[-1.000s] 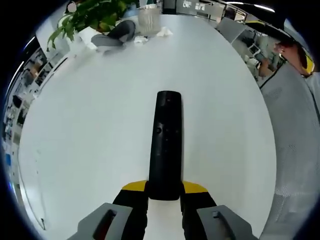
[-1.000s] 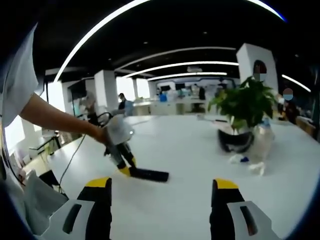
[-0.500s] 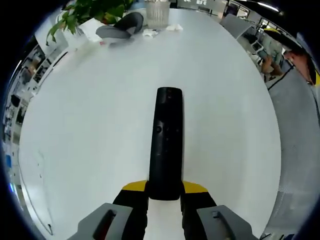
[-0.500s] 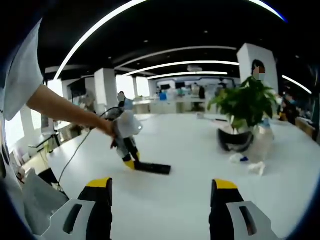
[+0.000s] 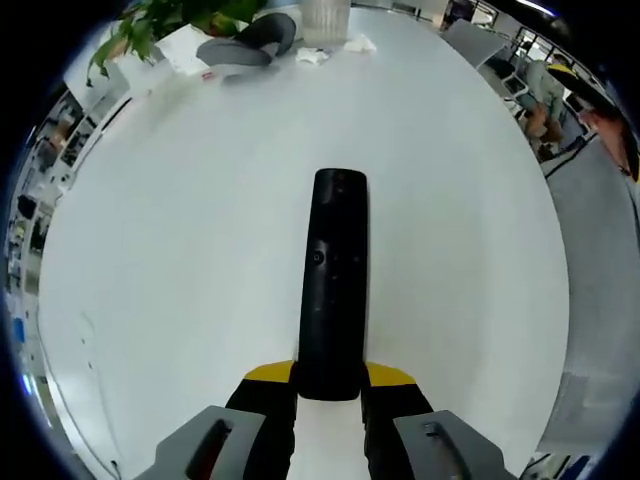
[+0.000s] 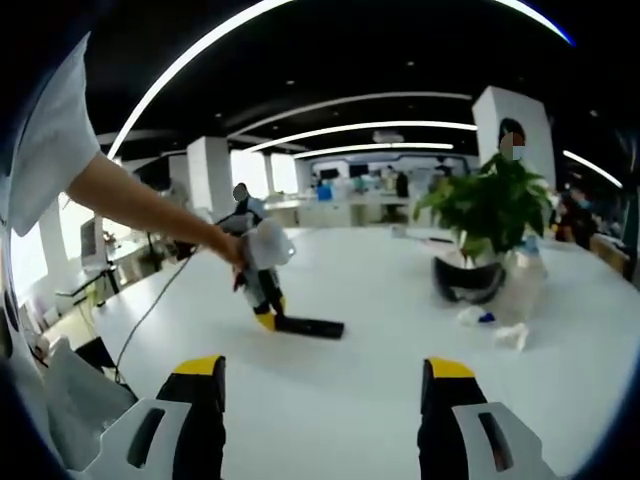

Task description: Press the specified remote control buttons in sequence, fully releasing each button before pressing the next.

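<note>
White table (image 5: 180,250) is the biggest thing here: broad, glossy, running from the near edge out to the far end in the left gripper view. In the right gripper view the same table (image 6: 380,330) sits in an open office with white columns and long ceiling light strips.

Person's arm (image 6: 150,205) comes in from the left of the right gripper view, white sleeve at the shoulder, reaching out over the table to the left gripper.

Potted plant (image 6: 492,205) stands at the far right of the table in the right gripper view, with a dark rounded object (image 6: 468,280) at its base and a clear container (image 6: 527,272) just beside that. In the left gripper view the plant (image 5: 165,18) is at the far left end, dark object (image 5: 250,40) next to it.

Remote control (image 5: 332,285): black, long, lying flat on the table, pointing away from the camera, near end between the left gripper's jaws. In the right gripper view the remote (image 6: 310,326) lies on the table mid-scene, one end at the yellow jaw tips.

Left gripper (image 5: 330,385): jaws narrow, closed against both sides of the remote's near end. From the right gripper view it (image 6: 266,320) angles down onto the table.

Right gripper (image 6: 325,375): jaws wide apart, nothing between them, above the near table, well apart from the remote.

Crumpled white paper (image 6: 512,336) near the plant, small blue item (image 6: 487,318) beside it.
</note>
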Tool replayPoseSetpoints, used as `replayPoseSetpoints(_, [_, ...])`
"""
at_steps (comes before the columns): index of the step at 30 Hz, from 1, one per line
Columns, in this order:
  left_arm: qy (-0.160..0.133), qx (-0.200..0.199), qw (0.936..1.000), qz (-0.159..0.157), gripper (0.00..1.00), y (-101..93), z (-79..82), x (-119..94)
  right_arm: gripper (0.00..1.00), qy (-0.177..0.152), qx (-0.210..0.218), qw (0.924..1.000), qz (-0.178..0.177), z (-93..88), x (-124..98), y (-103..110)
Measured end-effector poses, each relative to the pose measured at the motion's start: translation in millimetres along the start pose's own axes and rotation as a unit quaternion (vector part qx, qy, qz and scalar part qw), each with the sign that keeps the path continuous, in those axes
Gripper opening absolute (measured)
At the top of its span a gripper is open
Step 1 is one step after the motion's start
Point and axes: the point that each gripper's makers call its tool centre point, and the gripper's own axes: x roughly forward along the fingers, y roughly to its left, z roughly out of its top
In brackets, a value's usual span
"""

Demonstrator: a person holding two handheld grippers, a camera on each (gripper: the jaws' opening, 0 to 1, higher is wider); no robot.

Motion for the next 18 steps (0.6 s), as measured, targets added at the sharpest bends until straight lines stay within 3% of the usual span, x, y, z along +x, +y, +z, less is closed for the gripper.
replayPoseSetpoints(18, [0.031,0.030,0.9990,-0.007,0.24,32.8,0.3,0.6,0.79,0.006,-0.010,0.9999,-0.006,-1.5,1.1,-0.8])
